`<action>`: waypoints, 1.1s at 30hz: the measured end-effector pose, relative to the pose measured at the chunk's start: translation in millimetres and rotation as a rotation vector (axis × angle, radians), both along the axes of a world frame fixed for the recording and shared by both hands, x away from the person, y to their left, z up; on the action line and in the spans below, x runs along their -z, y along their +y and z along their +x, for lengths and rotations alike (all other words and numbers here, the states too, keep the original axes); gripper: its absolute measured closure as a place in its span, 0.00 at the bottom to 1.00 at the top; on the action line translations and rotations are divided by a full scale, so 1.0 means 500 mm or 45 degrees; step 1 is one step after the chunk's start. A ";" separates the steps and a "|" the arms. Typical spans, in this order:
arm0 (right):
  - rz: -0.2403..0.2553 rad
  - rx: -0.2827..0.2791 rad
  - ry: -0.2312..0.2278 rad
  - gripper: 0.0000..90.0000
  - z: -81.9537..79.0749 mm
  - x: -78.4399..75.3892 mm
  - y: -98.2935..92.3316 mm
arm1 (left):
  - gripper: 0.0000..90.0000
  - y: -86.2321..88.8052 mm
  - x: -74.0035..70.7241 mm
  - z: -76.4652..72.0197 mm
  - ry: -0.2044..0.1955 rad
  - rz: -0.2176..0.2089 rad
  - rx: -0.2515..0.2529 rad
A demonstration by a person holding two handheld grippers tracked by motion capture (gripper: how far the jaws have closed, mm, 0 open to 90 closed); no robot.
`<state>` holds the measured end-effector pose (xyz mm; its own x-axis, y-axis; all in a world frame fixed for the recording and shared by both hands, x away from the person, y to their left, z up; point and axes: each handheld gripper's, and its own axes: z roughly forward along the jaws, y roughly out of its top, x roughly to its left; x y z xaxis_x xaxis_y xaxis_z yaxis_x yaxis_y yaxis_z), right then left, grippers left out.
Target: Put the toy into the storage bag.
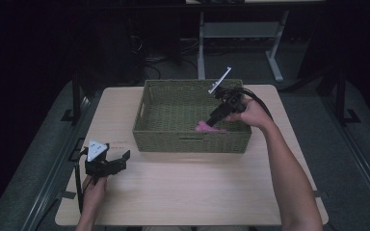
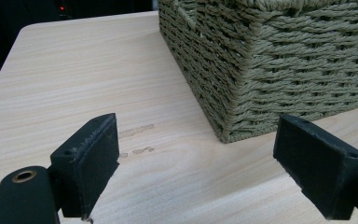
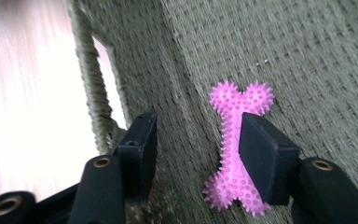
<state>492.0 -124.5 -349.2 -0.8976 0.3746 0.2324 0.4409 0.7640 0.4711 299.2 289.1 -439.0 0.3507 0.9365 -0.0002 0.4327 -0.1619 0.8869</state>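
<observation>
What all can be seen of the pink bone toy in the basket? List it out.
The pink bone toy is bone-shaped with knobbed ends, covered in small soft-looking spikes, and looks like rubber. It lies flat on the woven floor of the green basket, near its front wall. The right gripper hangs over it with its fingers apart; one finger covers part of the toy's shaft, and whether it touches cannot be told. The toy looks whole and clean.

A pale wooden table (image 1: 183, 192) carries a green woven basket (image 1: 191, 140) towards its far edge, about midway between the left and right edges; two faint marks (image 2: 137, 140) lie beside the basket's near left corner.
</observation>
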 end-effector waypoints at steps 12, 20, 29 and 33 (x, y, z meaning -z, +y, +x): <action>0.035 0.009 -0.025 0.46 -0.017 -0.027 -0.004 | 0.15 -0.003 0.000 0.000 -0.001 0.004 0.004; 0.062 0.022 -0.055 0.43 -0.030 -0.050 -0.018 | 0.15 -0.002 0.000 0.001 0.000 -0.001 -0.002; 0.080 0.015 -0.076 0.42 -0.051 -0.073 -0.027 | 0.15 -0.003 0.001 0.001 0.006 0.002 0.000; 0.087 -0.002 -0.087 0.41 -0.065 -0.085 -0.028 | 0.15 -0.003 0.000 0.000 0.003 0.004 0.002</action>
